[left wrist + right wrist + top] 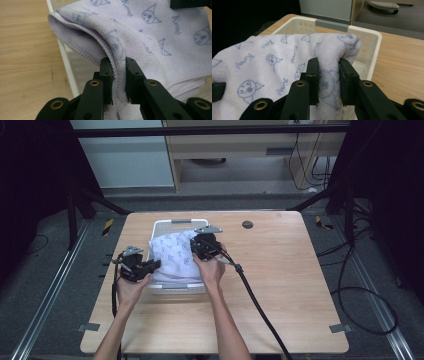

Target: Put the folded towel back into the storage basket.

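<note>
My left tongs [152,265] pinch the hemmed edge of the towel [172,255] at the basket's [165,224] left wall, and my right tongs [196,246] clamp a bunched fold at its right side. So the towel is stretched between my two hands, held over the white basket on the desk [280,270], its long axis running left to right. It is soft pale lilac terry with blue printed faces and a stitched border; the basket is rigid perforated plastic

Both forearms reach forward; the left gripper [152,265] and right gripper [200,249] are each clamped on cloth.
</note>
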`<state>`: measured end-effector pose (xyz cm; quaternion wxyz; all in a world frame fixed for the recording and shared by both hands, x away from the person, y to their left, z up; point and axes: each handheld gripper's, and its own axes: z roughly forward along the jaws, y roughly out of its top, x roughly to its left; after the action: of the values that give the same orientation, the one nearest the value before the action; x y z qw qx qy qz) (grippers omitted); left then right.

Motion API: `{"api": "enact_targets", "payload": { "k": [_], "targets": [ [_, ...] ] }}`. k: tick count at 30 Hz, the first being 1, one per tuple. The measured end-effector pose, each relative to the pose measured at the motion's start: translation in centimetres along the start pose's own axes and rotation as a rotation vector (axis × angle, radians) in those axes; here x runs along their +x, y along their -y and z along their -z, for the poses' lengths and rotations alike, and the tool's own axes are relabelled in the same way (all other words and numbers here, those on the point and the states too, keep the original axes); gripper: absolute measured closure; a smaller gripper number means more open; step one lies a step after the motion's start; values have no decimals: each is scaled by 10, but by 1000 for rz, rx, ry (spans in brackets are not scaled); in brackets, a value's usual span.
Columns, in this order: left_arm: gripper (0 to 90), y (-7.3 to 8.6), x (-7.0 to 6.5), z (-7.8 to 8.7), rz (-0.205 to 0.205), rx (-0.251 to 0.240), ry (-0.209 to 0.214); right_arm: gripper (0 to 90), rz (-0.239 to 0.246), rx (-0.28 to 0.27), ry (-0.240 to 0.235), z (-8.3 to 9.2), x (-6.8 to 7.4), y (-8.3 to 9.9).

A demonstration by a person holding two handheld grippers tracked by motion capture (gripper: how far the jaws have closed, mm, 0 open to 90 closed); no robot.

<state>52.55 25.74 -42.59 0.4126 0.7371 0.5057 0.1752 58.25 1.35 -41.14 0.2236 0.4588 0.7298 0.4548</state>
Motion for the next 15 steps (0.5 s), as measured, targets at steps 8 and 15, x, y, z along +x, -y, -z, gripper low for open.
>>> {"api": "enact_targets", "payload": {
  "k": [8, 15],
  "targets": [
    [772, 3, 0, -6, -5, 32, -6, 719, -6, 20, 11, -5, -1, 8],
    [770, 4, -2, -10, -19, 50, -15, 715, -13, 47, 17, -9, -7, 17]
  ]
}}
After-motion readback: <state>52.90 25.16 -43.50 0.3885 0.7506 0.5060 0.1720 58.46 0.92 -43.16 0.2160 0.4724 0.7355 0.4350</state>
